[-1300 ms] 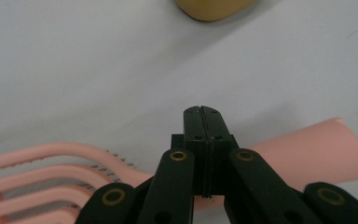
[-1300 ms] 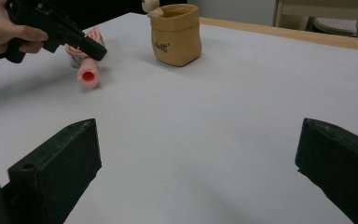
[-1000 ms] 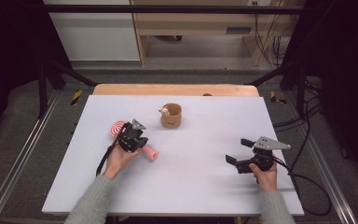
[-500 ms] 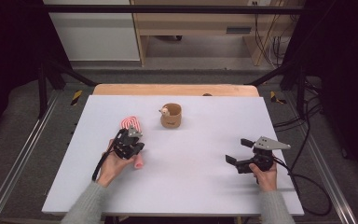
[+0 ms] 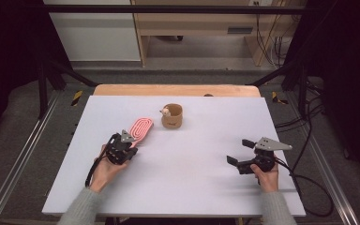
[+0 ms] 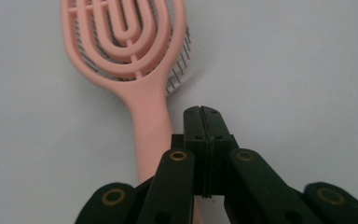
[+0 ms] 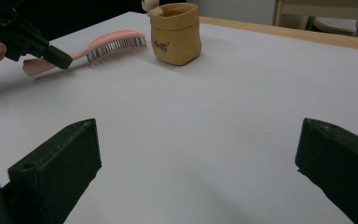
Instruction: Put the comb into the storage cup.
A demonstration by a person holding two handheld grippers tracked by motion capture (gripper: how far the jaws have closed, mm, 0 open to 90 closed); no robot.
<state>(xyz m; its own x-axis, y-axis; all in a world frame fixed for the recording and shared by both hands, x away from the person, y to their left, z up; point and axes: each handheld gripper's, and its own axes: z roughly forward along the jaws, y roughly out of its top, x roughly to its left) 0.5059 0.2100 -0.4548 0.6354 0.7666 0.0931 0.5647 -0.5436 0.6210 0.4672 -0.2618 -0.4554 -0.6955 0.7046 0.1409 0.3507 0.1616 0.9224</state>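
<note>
Left gripper view looks straight down its own two black jaws, and they are pressed flat together, tip to tip, with nothing caught between them. The left gripper [image 6: 204,112] is clenched on air. Just to the side of its closed tips lies the pink hairbrush [image 6: 140,70], back upward on the white table [image 6: 284,70]; the handle runs alongside the jaws and passes under the gripper's linkage, and the oval looped head sits beyond the tips, bristles peeking out along one edge. Whether the jaw actually touches the handle cannot be told from here; they are at least right beside each other.

From the high view, the left gripper [image 5: 123,144] sits in the person's left hand [image 5: 104,168], with the hairbrush [image 5: 140,127] stretching away from its tips toward the far side of the table [image 5: 192,187]. A small tan pouch [image 5: 172,116] stands upright a little beyond and to the side of the brush head, apart from it.

The right gripper [image 5: 238,155] is well away from all this, held low over bare table in the right hand [image 5: 265,174]. In the right gripper view its jaws stand wide apart with nothing between them, released; the brush [image 7: 98,46] and the pouch [image 7: 175,33] lie far ahead of them.
</note>
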